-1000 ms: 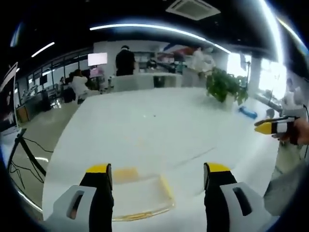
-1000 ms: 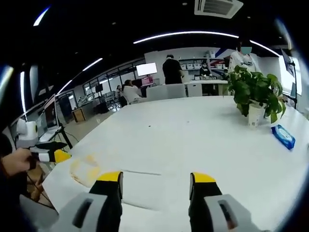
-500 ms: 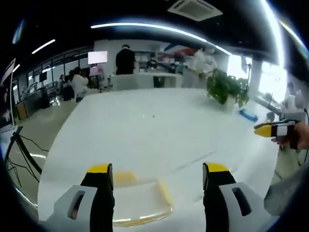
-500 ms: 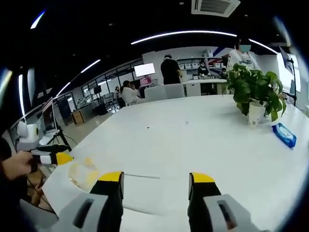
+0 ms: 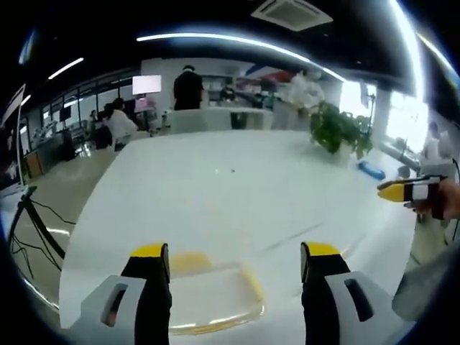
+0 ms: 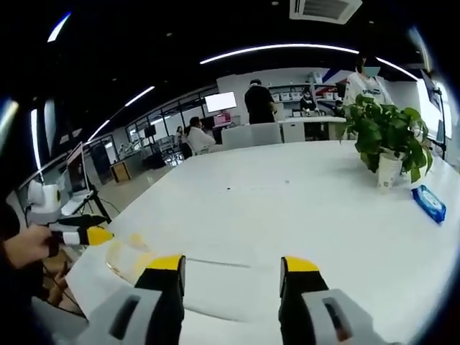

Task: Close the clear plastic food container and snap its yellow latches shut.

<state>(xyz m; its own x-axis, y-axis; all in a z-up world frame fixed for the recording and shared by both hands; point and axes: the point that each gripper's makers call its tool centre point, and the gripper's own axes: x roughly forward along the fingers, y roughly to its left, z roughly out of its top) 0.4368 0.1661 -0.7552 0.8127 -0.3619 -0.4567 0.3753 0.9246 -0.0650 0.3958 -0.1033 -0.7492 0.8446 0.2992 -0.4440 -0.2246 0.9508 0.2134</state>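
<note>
Little has shifted since the earlier frames: in the left gripper view the clear plastic food container (image 5: 212, 298) sits marginally nearer and more central between the jaws, a change consistent with a small camera movement, not a displacement of the container. Both grippers hover above the white table (image 5: 230, 194) with nothing held. Left gripper (image 5: 233, 253): jaws wide apart, framing the container, which lies on the near edge of the table just ahead of the jaw tips; this placement suggests an approach aligned for pressing the lid or reaching a latch. Right gripper (image 6: 231, 264): jaws likewise wide apart, held over bare tabletop, with the container (image 6: 128, 256) well off to its left, near the left gripper's tip (image 6: 85, 235); it appears to be waiting its turn. Container: shallow, transparent, rounded-rectangular, with yellow latches (image 5: 253, 282) visible along its sides; blur prevents judging whether the lid is seated or any latch is engaged. Background: a potted plant (image 6: 388, 144) and a blue packet (image 6: 430, 203) stand far across the table, well apart from the work.
</note>
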